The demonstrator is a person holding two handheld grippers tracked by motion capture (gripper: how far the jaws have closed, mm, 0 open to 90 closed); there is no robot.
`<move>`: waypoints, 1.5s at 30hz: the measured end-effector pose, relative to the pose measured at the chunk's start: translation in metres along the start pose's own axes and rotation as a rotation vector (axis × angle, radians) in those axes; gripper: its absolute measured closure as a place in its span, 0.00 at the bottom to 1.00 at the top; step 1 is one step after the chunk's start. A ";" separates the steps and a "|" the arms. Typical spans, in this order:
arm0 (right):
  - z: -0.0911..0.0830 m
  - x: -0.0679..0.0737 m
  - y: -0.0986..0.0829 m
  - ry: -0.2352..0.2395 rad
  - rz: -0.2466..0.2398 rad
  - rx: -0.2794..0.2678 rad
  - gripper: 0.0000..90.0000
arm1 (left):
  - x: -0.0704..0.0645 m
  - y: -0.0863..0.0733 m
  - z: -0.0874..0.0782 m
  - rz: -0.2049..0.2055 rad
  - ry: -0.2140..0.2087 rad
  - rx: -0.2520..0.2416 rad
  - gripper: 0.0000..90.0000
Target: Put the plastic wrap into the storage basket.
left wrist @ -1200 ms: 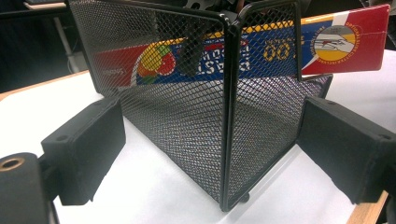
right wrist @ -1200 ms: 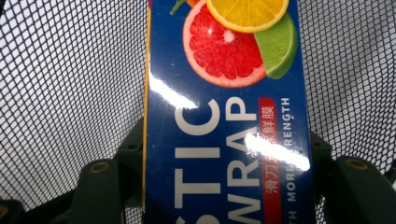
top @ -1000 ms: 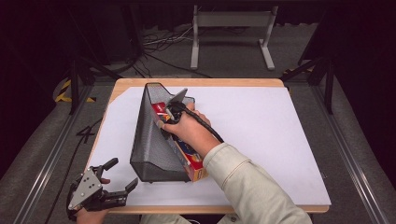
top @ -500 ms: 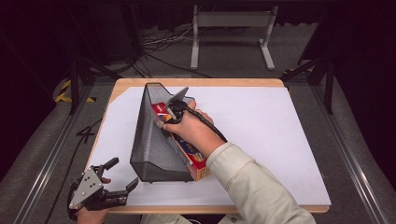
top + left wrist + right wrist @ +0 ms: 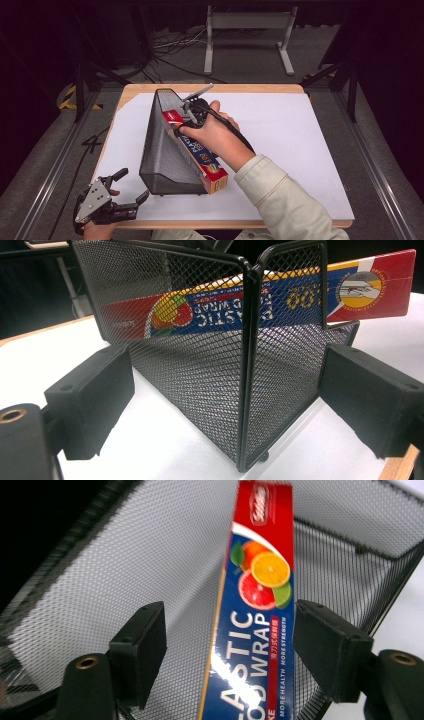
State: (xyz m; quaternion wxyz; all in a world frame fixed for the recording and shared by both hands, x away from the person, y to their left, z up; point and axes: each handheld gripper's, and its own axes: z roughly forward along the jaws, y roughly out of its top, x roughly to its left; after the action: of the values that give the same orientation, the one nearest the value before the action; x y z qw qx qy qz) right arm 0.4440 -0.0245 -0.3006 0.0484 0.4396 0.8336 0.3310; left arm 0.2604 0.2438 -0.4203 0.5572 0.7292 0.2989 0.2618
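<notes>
Over the mesh organiser, the right hand-held gripper has its jaws spread wide on either side of the plastic wrap box without visibly pressing it; the box leans inside the organiser, one end jutting past the organiser's near open end. The step in hand appears to be seating the box, so the next move likely calls for a push deeper into the organiser. Near the organiser's near corner, the left hand-held gripper waits, jaws apart and holding nothing, above the white surface.
</notes>
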 end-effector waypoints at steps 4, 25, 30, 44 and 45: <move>-0.016 0.001 -0.006 0.010 -0.064 -0.085 0.34 | 0.000 0.000 0.001 -0.005 0.001 -0.006 0.10; -0.068 -0.030 -0.039 0.095 -0.225 -0.298 0.31 | 0.001 -0.001 0.004 -0.008 -0.004 0.003 0.10; -0.076 -0.036 -0.043 0.094 -0.278 -0.303 0.30 | 0.003 -0.001 0.004 -0.017 -0.002 0.000 0.10; -0.105 -0.069 -0.072 0.093 -0.292 -0.349 0.28 | 0.002 -0.001 0.006 -0.017 0.000 0.003 0.10; -0.107 -0.071 -0.074 0.093 -0.291 -0.353 0.28 | 0.002 -0.001 0.006 -0.012 0.000 0.004 0.10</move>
State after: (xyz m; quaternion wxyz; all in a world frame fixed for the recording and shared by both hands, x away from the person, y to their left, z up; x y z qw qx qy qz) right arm 0.3955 -0.1621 -0.2769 0.1334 0.2836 0.8189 0.4809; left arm 0.2659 0.2417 -0.4226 0.5572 0.7287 0.3036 0.2578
